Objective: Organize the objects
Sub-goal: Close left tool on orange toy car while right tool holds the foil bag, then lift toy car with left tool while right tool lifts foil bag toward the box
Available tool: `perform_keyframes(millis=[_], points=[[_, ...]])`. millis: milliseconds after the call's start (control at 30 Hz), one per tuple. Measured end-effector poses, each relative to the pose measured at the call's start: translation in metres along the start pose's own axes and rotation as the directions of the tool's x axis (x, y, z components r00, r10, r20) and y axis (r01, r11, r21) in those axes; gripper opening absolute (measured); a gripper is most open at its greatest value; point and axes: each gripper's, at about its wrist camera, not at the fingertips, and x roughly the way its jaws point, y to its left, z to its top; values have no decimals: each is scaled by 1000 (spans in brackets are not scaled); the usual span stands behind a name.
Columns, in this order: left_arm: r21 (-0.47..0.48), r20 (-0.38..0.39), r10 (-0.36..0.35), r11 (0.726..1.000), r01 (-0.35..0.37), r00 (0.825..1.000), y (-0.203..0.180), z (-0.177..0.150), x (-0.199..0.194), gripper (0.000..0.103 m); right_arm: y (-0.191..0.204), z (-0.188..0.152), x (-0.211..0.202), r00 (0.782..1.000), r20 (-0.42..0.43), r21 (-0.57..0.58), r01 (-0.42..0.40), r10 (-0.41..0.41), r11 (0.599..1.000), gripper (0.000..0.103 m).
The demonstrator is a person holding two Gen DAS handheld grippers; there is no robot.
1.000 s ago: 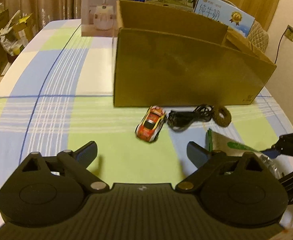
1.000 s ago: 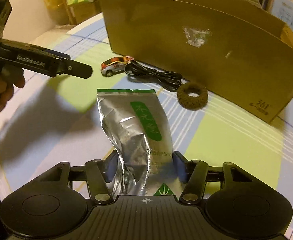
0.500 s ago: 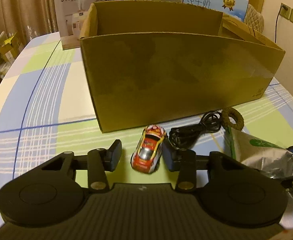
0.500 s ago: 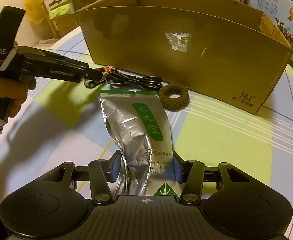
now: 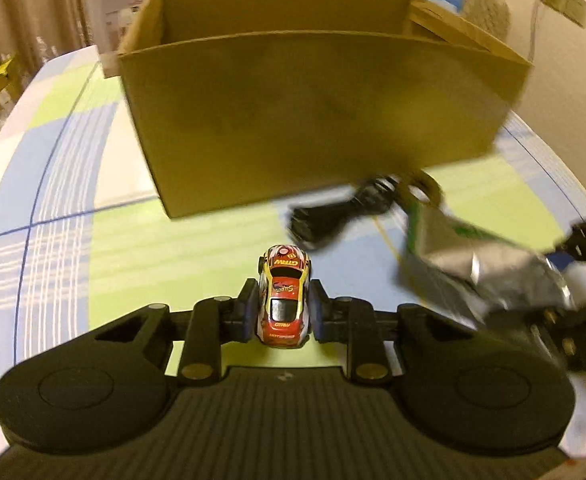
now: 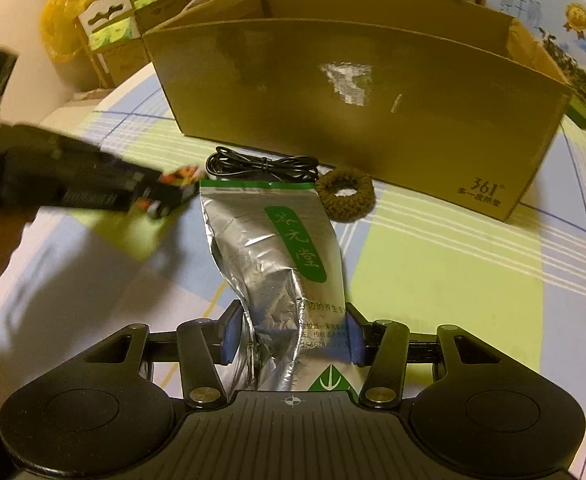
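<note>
My left gripper (image 5: 283, 312) is shut on a small red and yellow toy car (image 5: 284, 297), held just above the checked tablecloth in front of the open cardboard box (image 5: 313, 108). The same toy car (image 6: 175, 188) shows blurred at the tip of the left gripper in the right wrist view. My right gripper (image 6: 291, 336) is shut on the lower end of a silver foil pouch (image 6: 277, 264) with a green label, which sticks out toward the cardboard box (image 6: 353, 92). The silver pouch (image 5: 477, 264) appears blurred at the right of the left wrist view.
A coiled black cable (image 6: 261, 166) and a brown knitted ring (image 6: 347, 196) lie on the cloth against the box front. Printed cartons (image 6: 549, 20) stand behind the box. Small boxes and a yellow bag (image 6: 59, 20) sit beyond the table's left edge.
My left gripper closed in from open, shut on the toy car and lifted it back from the box. The right gripper kept its hold on the pouch and rose slightly.
</note>
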Motion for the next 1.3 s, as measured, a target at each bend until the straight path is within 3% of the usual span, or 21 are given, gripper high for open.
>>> perform_keyframes(millis=[900, 933, 967, 1000, 1100, 1300], points=[[56, 14, -7, 998, 6, 1000, -15, -5, 8, 24, -1, 2, -6, 999, 13, 49, 30, -31, 998, 48], [60, 15, 0, 998, -1, 1000, -16, -5, 8, 33, -1, 2, -6, 999, 13, 50, 32, -33, 998, 48], [65, -2, 27, 998, -27, 1000, -16, -6, 11, 56, -1, 2, -7, 999, 13, 51, 33, -33, 998, 48], [68, -4, 39, 997, -39, 999, -16, -7, 12, 61, -1, 2, -7, 999, 13, 53, 33, -34, 998, 48], [48, -9, 23, 999, -23, 1000, -12, -7, 11, 60, -1, 2, -7, 999, 15, 55, 33, -33, 998, 48], [58, 0, 12, 998, -11, 1000, -15, -7, 11, 43, -1, 2, -8, 999, 20, 57, 28, -29, 998, 48]])
